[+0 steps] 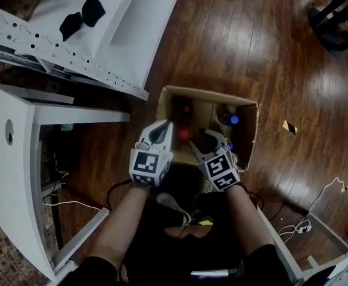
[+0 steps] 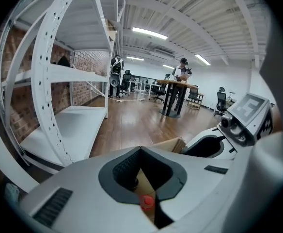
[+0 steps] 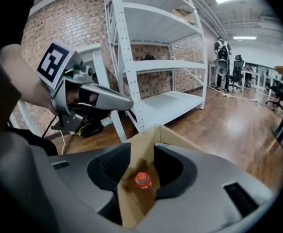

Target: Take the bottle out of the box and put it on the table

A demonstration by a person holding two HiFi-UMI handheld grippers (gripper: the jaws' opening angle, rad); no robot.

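Observation:
An open cardboard box (image 1: 210,94) stands on the wooden floor with several bottles upright inside. One red-capped bottle (image 1: 185,134) is near its front left, another red cap (image 1: 186,108) is farther back, and a blue cap (image 1: 233,120) is at the right. My left gripper (image 1: 164,126) hangs over the box's left front edge, its jaws together and holding nothing; the red cap (image 2: 147,202) shows through its pad cutout. My right gripper (image 1: 202,133) is over the front middle with its jaws apart and nothing between them. In the right gripper view the box wall (image 3: 140,161) and red-capped bottle (image 3: 142,180) show below the gap.
A white shelving unit (image 1: 102,34) with dark items (image 1: 81,14) stands at the upper left. A white frame (image 1: 7,177) runs along the left, with cables (image 1: 72,203) on the floor. The person's shoes (image 1: 177,210) are just in front of the box. A striped marker (image 1: 289,126) lies at the right.

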